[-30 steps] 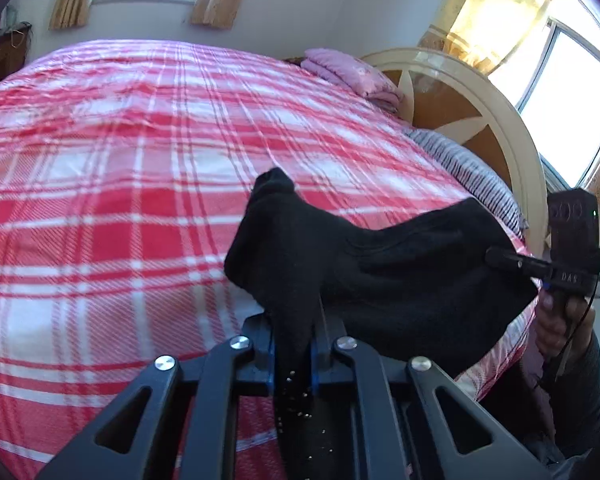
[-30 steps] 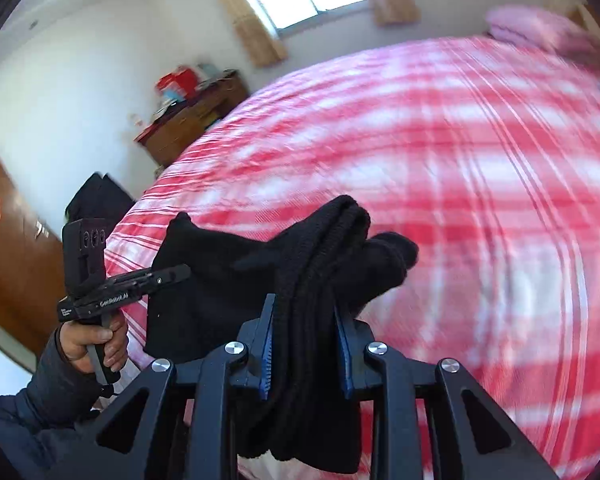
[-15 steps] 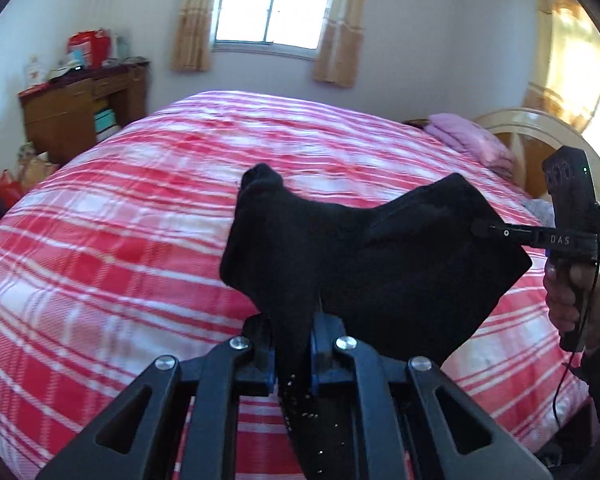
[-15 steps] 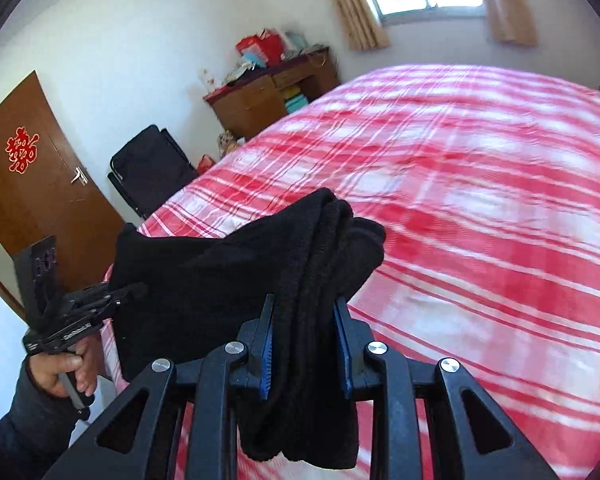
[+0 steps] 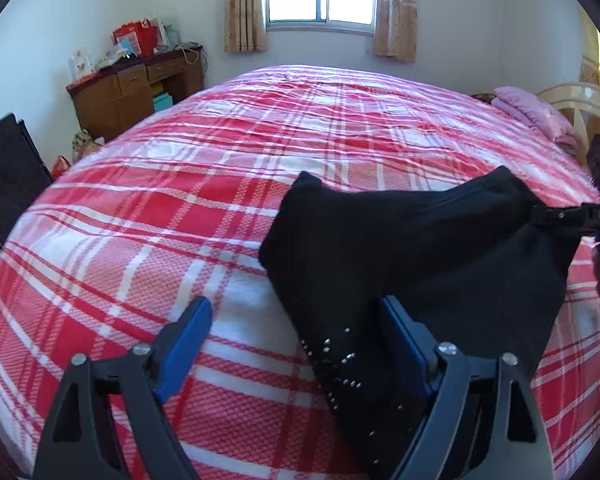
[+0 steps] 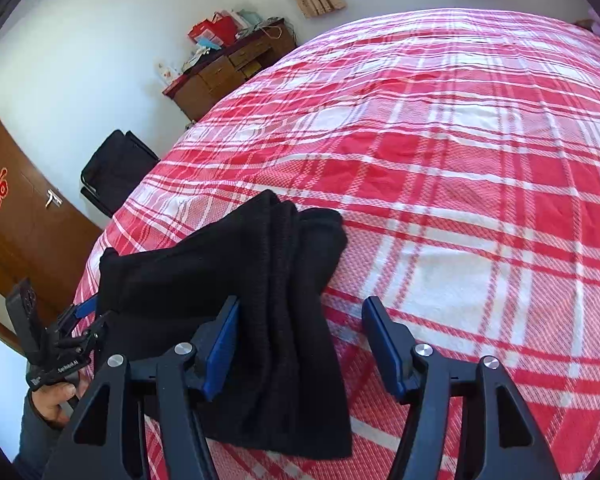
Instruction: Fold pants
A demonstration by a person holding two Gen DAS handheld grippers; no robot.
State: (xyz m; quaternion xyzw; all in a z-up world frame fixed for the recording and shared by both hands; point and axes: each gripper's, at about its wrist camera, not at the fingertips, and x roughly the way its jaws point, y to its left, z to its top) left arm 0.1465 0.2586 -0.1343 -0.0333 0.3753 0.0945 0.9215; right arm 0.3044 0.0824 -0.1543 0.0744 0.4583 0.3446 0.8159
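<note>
The black pants [image 5: 412, 256] lie folded in a bundle on the near edge of the red plaid bed [image 5: 260, 152]. My left gripper [image 5: 296, 320] is open, its blue pads wide apart, with the bundle's left end leaning against the right pad. My right gripper [image 6: 300, 320] is open too, and the bundle's right end [image 6: 284, 280] lies between its pads, against the left one. The left gripper also shows at the left in the right wrist view [image 6: 76, 320], and the right gripper at the right edge of the left wrist view [image 5: 572, 216].
A wooden dresser [image 5: 136, 88] with bags on top stands by the far wall. A black folding chair [image 6: 116, 172] and a brown door [image 6: 16, 216] are at the left. A pink pillow [image 5: 536, 112] lies by the headboard [image 5: 584, 104].
Both grippers have opened and let go of the pants, which have dropped onto the bed's near edge. Both views have lowered and turned toward the window wall.
</note>
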